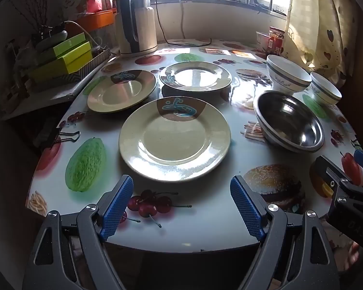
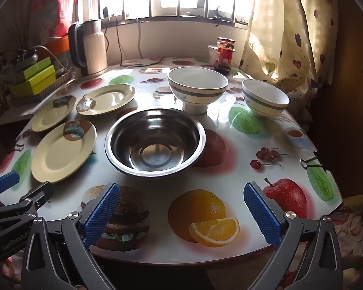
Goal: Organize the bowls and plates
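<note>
Both tongs released, nothing gripped: left gripper (image 1: 181, 203) hung over near table edge facing nearest plate (image 1: 174, 140); right gripper (image 2: 181, 215) facing steel bowl (image 2: 154, 142). Two more plates (image 1: 121, 91) (image 1: 195, 76) beyond, separate; two ceramic bowls (image 2: 197, 85) (image 2: 265, 99) behind steel one. Likely step: stacking. Plate rim best pinched at near edge, lifted level, set down centred.

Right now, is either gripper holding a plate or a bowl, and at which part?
Nothing is held. The left gripper and the right gripper are both open over the table's near edge, with nothing between their fingers.
</note>
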Demonstrator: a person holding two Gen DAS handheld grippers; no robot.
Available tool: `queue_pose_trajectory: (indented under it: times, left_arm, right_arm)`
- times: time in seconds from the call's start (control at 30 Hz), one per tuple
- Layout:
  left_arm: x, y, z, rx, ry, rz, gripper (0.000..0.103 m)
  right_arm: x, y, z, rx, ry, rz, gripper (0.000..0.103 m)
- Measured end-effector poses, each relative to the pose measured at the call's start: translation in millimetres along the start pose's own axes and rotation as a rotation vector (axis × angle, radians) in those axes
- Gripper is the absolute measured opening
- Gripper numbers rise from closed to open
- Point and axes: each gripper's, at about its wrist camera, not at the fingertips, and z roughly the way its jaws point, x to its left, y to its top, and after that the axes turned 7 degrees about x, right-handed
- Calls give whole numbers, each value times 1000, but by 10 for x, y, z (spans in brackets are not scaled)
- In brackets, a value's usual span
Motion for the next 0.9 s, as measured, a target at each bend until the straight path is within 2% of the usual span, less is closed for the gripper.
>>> queue_pose_trajectory:
  times: [0.43, 0.5, 0.9]
  left_arm:
    - [119, 83, -38, -2, -3, -1, 83]
    - [25, 26, -49, -9, 13, -4, 83]
    - [19, 32, -33, -10, 17, -4, 83]
  right_arm:
    - [-18, 27, 5, -3, 17, -2, 103]
    - [-13, 23, 4, -4, 16, 1, 103]
    - [-22, 13, 8, -4, 19, 3, 103]
